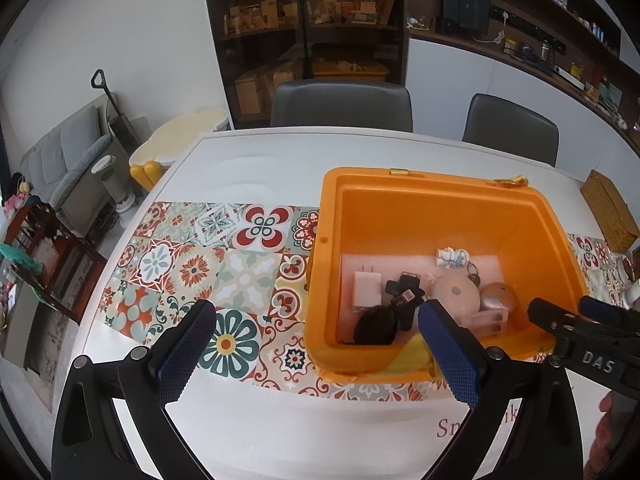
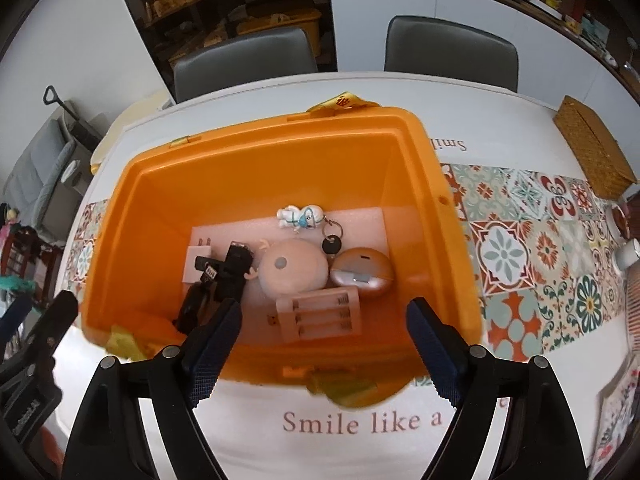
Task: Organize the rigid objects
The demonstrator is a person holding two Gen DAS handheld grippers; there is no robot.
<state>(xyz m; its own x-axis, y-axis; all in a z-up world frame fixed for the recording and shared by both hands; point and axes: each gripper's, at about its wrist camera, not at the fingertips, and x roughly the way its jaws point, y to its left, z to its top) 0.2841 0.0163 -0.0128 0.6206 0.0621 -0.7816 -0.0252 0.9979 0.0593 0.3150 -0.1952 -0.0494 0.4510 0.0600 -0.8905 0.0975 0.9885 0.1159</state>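
**Home dining / living area**

A lived-in home is indicated. A white tabletop (image 1: 256, 168) w/ a tile-pattern runner (image 1: 224, 272) is flanked by two grey chairs (image 1: 342, 104). A grey sofa (image 1: 64, 160) and upright vacuum (image 1: 114, 108) are seen at left. Dark shelving (image 1: 304, 20) is packed w/ boxes, jars etc. A wicker box (image 2: 592, 148) is kept on the tabletop.

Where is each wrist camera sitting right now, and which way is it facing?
Left wrist: on the left gripper, open, looking down-forward at the tiled table runner and the orange plastic bin; the right gripper shows at the edge.
Right wrist: on the right gripper, open, directly over the bin.
Shared: bin, white wall charger, two grey chairs.
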